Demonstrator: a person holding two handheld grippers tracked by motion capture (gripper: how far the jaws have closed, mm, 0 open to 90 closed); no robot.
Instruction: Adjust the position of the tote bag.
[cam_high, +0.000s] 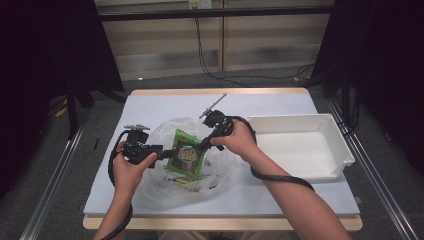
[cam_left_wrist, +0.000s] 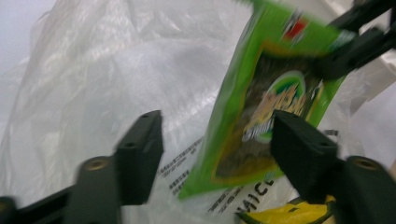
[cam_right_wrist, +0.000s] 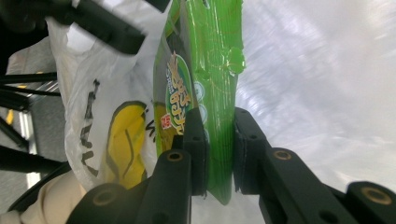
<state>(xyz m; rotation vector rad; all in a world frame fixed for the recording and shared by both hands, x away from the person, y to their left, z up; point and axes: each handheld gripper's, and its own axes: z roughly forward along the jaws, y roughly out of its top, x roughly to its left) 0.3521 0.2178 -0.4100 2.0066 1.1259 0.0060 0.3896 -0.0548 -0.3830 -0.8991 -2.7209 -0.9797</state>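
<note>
A green snack packet (cam_high: 186, 156) (cam_left_wrist: 266, 102) (cam_right_wrist: 210, 70) hangs upright over a crumpled clear plastic bag (cam_high: 167, 129) (cam_left_wrist: 116, 60) (cam_right_wrist: 317, 70) at the middle of the table. My right gripper (cam_high: 202, 146) (cam_right_wrist: 218, 126) is shut on the packet's right edge. In the left gripper view, its black jaws (cam_left_wrist: 345, 51) pinch the packet's upper corner. My left gripper (cam_high: 167, 154) (cam_left_wrist: 217, 128) is open just left of the packet, its jaws wide apart on either side of the packet's lower part without touching it. A yellow-printed item (cam_left_wrist: 280, 217) (cam_right_wrist: 116, 140) lies under the packet in the bag.
A white rectangular tray (cam_high: 290, 120) stands to the right of the bag, nothing in it. The pale table top (cam_high: 275, 200) runs to a wooden front edge. Black cables trail from both grippers, and dark stands flank the table.
</note>
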